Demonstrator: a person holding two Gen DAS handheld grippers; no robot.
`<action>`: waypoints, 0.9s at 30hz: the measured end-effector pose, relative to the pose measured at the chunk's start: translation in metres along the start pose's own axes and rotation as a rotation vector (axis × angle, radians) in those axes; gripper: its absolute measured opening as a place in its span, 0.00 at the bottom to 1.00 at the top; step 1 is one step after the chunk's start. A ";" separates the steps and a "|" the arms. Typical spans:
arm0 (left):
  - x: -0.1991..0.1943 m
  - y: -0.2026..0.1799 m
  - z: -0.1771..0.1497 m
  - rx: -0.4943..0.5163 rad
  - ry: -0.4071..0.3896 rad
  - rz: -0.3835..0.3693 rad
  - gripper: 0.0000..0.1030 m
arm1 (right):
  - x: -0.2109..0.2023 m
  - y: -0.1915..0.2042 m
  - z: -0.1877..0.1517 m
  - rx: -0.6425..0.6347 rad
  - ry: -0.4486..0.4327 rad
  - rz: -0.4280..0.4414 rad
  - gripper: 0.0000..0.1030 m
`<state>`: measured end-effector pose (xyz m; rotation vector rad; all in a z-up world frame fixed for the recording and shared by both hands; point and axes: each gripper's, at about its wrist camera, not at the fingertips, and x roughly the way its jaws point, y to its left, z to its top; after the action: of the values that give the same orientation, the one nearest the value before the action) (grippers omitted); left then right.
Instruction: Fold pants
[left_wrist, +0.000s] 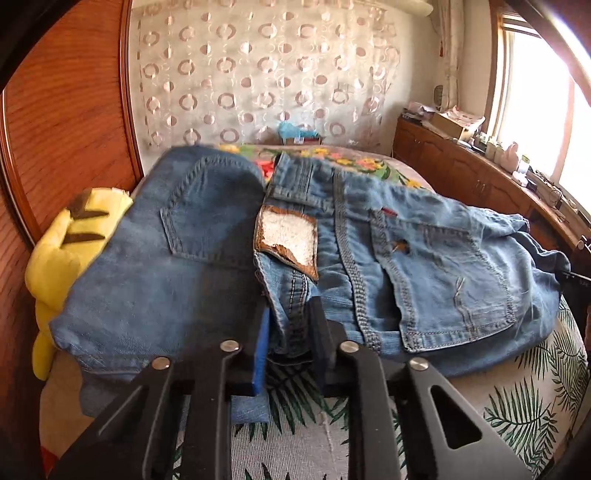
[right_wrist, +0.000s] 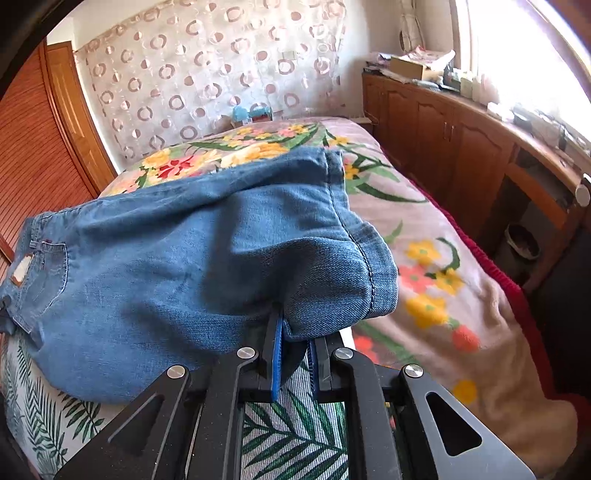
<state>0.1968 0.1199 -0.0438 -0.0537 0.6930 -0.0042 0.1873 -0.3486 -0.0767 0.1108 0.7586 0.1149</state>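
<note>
Denim pants (left_wrist: 369, 258) lie across a bed (right_wrist: 443, 280), over a leaf-print sheet (left_wrist: 517, 406) near the cameras and a floral blanket (right_wrist: 424, 258) farther off. In the left wrist view the waistband end faces the camera, with 2 back pockets and a worn leather patch (left_wrist: 286, 240) showing. The left gripper (left_wrist: 290, 332) is clenched on a fold of denim at the waistband; its blue pads press the cloth from both sides. In the right wrist view the right gripper (right_wrist: 295, 354) pinches the near edge of the bunched leg end, where the hem seam curls over. A yellow plush toy (left_wrist: 66, 258) sits at the left, partly under the pants, beside a wooden wardrobe (left_wrist: 66, 110).
</note>
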 end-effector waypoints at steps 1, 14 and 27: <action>-0.004 -0.001 0.002 0.002 -0.018 0.000 0.16 | -0.002 0.001 0.001 -0.010 -0.011 -0.004 0.10; -0.073 -0.016 0.018 0.019 -0.176 -0.015 0.06 | -0.059 0.008 0.013 -0.078 -0.157 -0.013 0.09; -0.153 -0.003 -0.020 0.005 -0.253 -0.024 0.06 | -0.135 0.001 -0.054 -0.108 -0.244 0.023 0.09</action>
<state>0.0667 0.1188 0.0388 -0.0563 0.4390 -0.0221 0.0532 -0.3639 -0.0241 0.0297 0.5064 0.1605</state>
